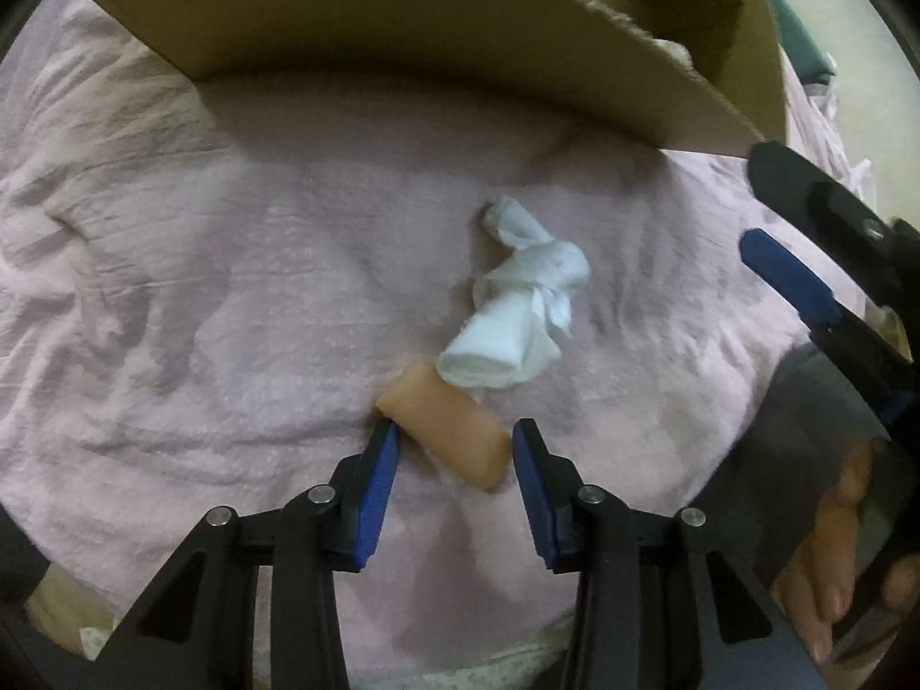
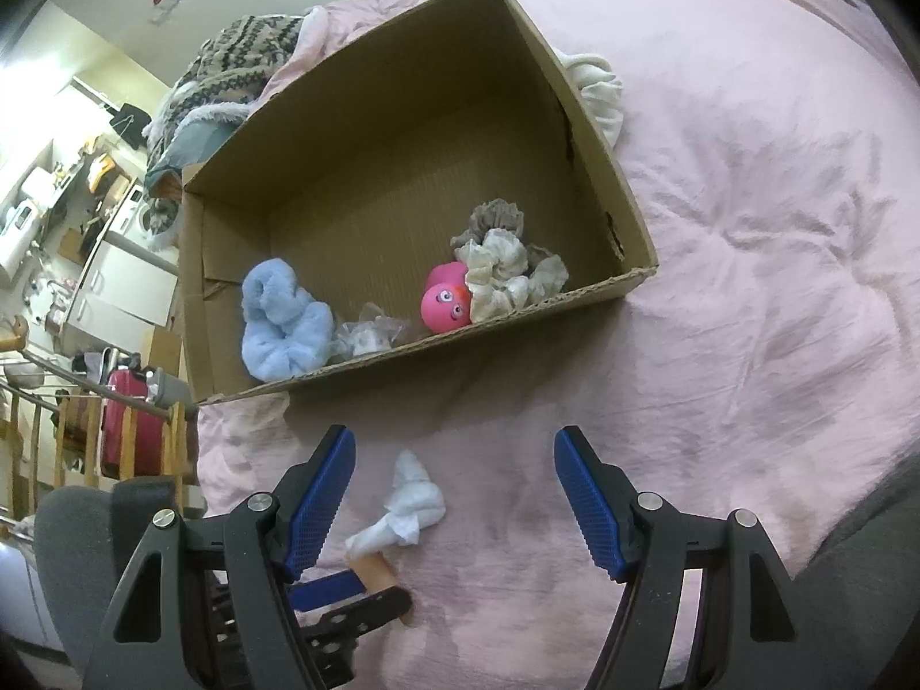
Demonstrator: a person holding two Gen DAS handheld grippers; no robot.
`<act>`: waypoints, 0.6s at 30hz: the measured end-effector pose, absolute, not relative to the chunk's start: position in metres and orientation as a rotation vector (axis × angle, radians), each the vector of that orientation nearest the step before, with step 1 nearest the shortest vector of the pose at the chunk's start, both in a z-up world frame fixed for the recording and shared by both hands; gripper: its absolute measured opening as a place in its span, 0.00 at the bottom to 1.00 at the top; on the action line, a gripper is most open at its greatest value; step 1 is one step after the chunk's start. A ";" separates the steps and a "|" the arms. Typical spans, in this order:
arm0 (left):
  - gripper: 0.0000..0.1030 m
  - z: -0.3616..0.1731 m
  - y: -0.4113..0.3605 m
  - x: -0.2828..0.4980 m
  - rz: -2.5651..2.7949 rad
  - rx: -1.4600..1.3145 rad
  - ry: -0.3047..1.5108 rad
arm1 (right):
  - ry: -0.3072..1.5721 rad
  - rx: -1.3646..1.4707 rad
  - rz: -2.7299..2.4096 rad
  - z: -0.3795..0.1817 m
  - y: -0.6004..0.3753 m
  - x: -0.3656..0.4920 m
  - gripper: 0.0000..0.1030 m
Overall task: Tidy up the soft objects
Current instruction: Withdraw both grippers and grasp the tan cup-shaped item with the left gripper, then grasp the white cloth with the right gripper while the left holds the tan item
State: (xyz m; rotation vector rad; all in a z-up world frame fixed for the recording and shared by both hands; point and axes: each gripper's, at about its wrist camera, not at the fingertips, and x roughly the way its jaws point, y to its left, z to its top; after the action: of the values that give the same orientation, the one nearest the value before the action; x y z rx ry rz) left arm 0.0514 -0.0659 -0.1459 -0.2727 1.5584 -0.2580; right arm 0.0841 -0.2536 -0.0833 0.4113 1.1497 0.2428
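The left gripper [image 1: 454, 448], wide open, is straddling the peach roll [image 1: 445, 431] near the box [image 1: 402, 29]; closing comes next. The right gripper [image 2: 454, 494] is hovering open, empty.

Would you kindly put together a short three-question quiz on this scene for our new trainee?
1. True or false: the left gripper is shut on the peach roll.
2. Which lies inside the cardboard box? A) pink toy B) white cloth C) peach roll
3. Fill in: the white cloth lies on the pink ____, outside the box.

Key
1. False: its jaws are open, straddling the roll.
2. A
3. Bedspread
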 end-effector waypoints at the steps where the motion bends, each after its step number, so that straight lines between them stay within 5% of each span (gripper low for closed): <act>1: 0.14 -0.147 -0.070 0.051 -0.250 -0.226 1.555 | 1.153 0.411 0.243 -0.084 -0.253 0.084 0.74; 4: 0.05 -0.146 -0.079 0.049 -0.273 -0.194 1.550 | 1.160 0.402 0.242 -0.086 -0.251 0.086 0.74; 18: 0.04 -0.077 -0.021 0.046 -0.201 -0.255 1.396 | 1.181 0.402 0.268 -0.089 -0.246 0.085 0.74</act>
State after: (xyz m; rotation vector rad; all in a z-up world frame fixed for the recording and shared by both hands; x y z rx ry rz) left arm 0.0460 -0.0211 -0.0768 -0.2552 1.3957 -0.2014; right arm 0.0854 -0.2460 -0.0887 0.4020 1.1813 0.2679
